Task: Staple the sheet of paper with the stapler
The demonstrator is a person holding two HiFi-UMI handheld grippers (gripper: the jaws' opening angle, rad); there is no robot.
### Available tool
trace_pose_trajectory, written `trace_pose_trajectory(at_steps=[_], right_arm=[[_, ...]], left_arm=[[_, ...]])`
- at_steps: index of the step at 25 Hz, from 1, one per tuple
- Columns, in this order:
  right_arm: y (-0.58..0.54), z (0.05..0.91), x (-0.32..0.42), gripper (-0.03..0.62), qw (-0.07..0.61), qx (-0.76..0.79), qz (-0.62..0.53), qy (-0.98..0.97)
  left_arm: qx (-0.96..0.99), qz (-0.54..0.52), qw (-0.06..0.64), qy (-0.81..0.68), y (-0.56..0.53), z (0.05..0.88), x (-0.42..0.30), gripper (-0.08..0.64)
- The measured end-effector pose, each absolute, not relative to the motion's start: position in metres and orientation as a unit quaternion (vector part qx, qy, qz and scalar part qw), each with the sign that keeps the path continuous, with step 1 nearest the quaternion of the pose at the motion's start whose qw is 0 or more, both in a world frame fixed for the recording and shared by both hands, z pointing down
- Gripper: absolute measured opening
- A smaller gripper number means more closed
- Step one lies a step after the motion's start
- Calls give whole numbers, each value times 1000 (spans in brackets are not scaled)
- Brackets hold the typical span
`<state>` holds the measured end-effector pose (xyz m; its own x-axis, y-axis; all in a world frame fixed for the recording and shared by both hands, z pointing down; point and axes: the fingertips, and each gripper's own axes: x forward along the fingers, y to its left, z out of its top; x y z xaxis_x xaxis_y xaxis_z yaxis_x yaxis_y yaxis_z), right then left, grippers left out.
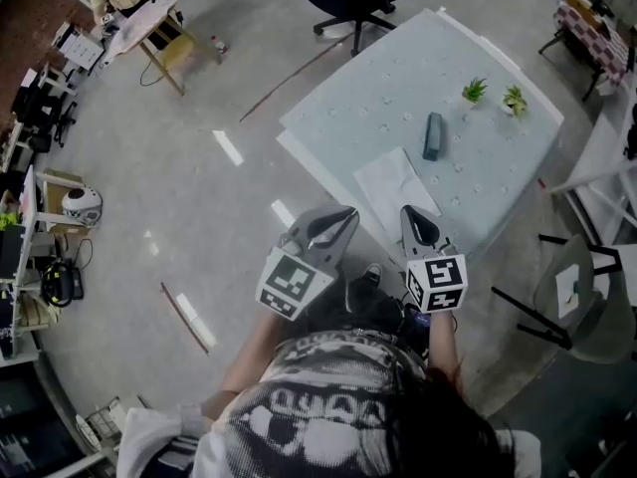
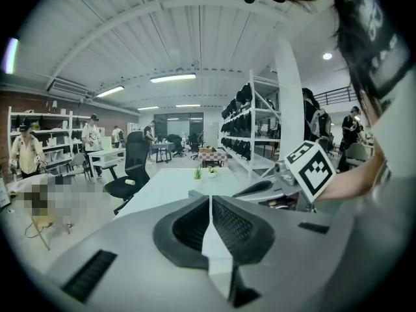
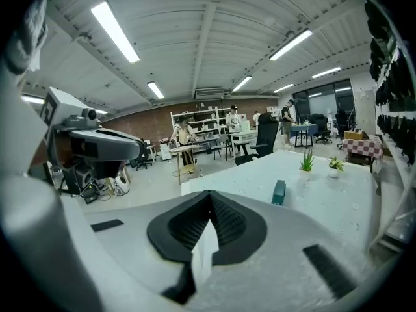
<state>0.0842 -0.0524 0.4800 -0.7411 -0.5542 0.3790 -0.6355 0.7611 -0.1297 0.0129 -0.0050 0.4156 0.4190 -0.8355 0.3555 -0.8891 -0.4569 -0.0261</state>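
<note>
Closed and empty, the left gripper [image 1: 331,227] and right gripper [image 1: 417,224] hover; the paper [image 1: 393,182] and stapler [image 1: 433,135] lie untouched, nothing stapled yet.

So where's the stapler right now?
In the head view the stapler lies mid-table, untouched, just beyond the paper's far right corner.

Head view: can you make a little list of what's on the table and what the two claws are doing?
table: pale, ahead of the person
on it: sheet of paper, stapler, two small plants
paper and stapler: apart
left claw: shut, empty
right claw: shut, empty
stapling: not yet begun
</note>
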Motion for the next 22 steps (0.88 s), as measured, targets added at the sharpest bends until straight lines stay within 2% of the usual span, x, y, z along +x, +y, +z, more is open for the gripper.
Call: trace_pose_trajectory(at_steps=[13, 15, 22], right_arm=[[-89, 545, 119, 2, 233, 419, 191, -856], [-96, 560, 119, 89, 254, 427, 206, -843], [-112, 611, 120, 169, 322, 466, 257, -783]], left_arm=[[884, 168, 79, -429, -72, 423, 19, 9], [892, 172, 76, -411, -89, 424, 17, 9], [923, 170, 61, -341, -147, 420, 10, 9]])
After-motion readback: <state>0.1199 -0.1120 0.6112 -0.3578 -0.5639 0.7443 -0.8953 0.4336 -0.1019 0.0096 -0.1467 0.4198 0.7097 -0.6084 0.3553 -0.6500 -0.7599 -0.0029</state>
